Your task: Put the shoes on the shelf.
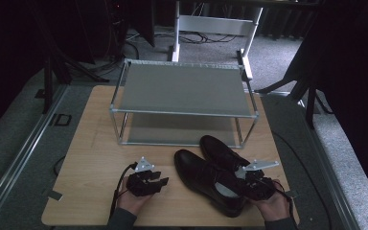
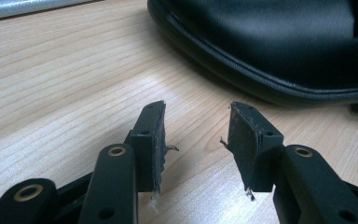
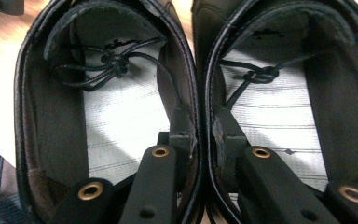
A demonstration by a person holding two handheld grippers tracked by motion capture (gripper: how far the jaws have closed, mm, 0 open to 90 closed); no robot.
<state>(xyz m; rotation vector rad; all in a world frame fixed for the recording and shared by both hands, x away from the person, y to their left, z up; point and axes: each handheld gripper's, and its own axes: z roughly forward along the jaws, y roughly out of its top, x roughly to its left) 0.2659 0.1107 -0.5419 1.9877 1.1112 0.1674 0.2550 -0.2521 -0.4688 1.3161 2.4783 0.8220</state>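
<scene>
Black shoes (image 3: 200, 93) sit pinched together by the right gripper (image 3: 204, 128); left gripper (image 2: 196, 140) half-open beside them.

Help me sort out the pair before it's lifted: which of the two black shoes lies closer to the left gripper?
The left-hand shoe, the one nearer the table's front edge. Its toe points toward the open left gripper, while the other shoe lies behind it, beside the rack.

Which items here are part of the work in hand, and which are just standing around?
In the job: pair of black shoes, their inner walls pinched together by the right gripper; left gripper, open, beside one shoe.
Standing by: two-tier rack; wooden table.
</scene>
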